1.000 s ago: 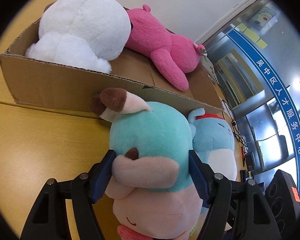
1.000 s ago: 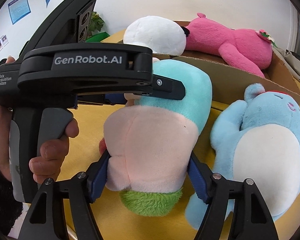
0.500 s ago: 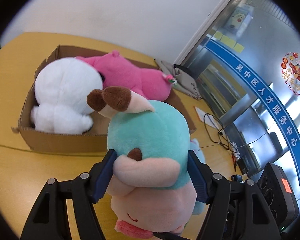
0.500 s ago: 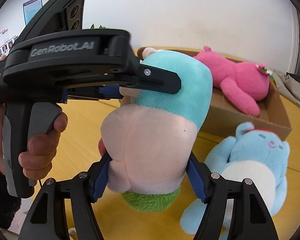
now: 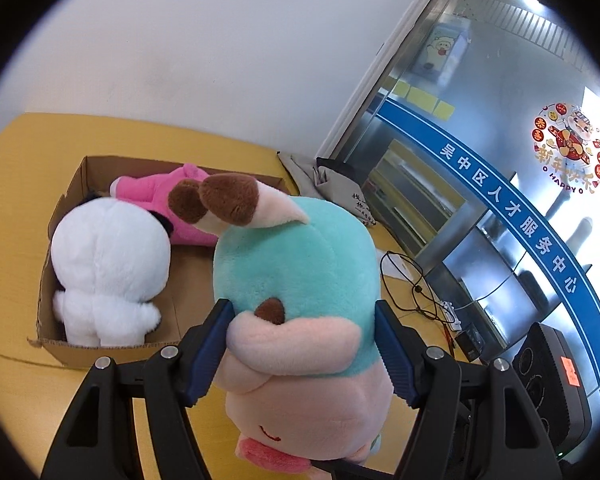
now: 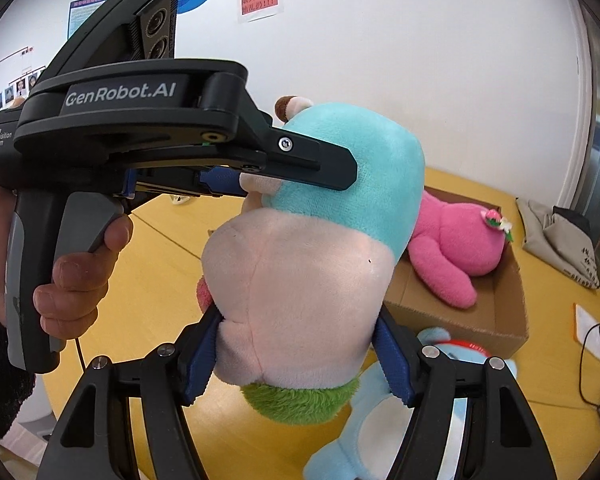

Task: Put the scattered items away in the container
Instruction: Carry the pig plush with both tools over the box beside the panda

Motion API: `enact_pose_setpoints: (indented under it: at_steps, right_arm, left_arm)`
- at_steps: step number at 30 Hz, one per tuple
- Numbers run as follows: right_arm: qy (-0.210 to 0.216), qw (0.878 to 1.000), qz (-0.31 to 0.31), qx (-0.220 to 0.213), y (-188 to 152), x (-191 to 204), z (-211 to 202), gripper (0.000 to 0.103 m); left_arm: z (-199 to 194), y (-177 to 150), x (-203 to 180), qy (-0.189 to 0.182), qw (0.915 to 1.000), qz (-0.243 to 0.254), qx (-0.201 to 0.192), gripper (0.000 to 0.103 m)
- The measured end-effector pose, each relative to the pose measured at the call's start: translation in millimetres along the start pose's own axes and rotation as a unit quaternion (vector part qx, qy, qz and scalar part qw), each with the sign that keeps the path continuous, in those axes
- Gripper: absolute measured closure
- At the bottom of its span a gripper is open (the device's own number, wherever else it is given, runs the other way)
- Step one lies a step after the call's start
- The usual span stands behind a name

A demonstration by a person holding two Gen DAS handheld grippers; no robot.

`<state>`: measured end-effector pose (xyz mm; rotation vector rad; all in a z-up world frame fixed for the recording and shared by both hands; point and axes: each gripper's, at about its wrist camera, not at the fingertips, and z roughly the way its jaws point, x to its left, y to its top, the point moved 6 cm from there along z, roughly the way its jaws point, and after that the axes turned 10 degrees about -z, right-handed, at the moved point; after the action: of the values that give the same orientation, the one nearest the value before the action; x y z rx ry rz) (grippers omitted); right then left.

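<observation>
**Both grippers clamp one plush toy above the table**

The left gripper is clenched on the teal-and-pink plush toy, its blue pads pressing into the toy's sides just where the teal top meets the pink body. The right gripper grips the same plush toy lower down, on the pale pink belly above a tuft of green fur, with its pads sunk into the fabric on both sides. In the right wrist view the left gripper's black body crosses the upper left, held by a hand around its grey handle.

The toy hangs clear of the yellow table, with its brown-tipped ears toward the cardboard box. The box sits toward the far edge of the table, near the white wall. Inside it a white plush toy fills the left end and a pink plush toy lies along the far side.

A light blue plush toy lies on the table just in front of the box's near wall, below the right gripper. At the table's far right corner rests a grey cloth bag, and black cables trail along the right edge
</observation>
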<state>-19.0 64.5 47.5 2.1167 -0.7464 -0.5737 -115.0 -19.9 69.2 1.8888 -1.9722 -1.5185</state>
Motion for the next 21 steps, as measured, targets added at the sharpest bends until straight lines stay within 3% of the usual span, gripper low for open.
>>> enact_pose_setpoints:
  at_steps: [10,15,21]
  right_arm:
    - [-0.025,0.999,-0.021,-0.016,39.1,-41.8,16.6,0.029]
    - [-0.024,0.999,-0.024,-0.019,59.3,-59.1,40.3,0.029]
    - [-0.004,1.000,-0.008,0.016,58.4,-74.6,100.5,0.029]
  left_arm:
    - [16.3,54.7,-13.9,-0.011,0.9989,0.032,-0.031,0.033]
    - [42.6,78.3,5.6,0.003,0.9993,0.025,-0.026,0.033]
    - [86.2,86.4,50.3,0.027,0.9996,0.003,0.002,0.033]
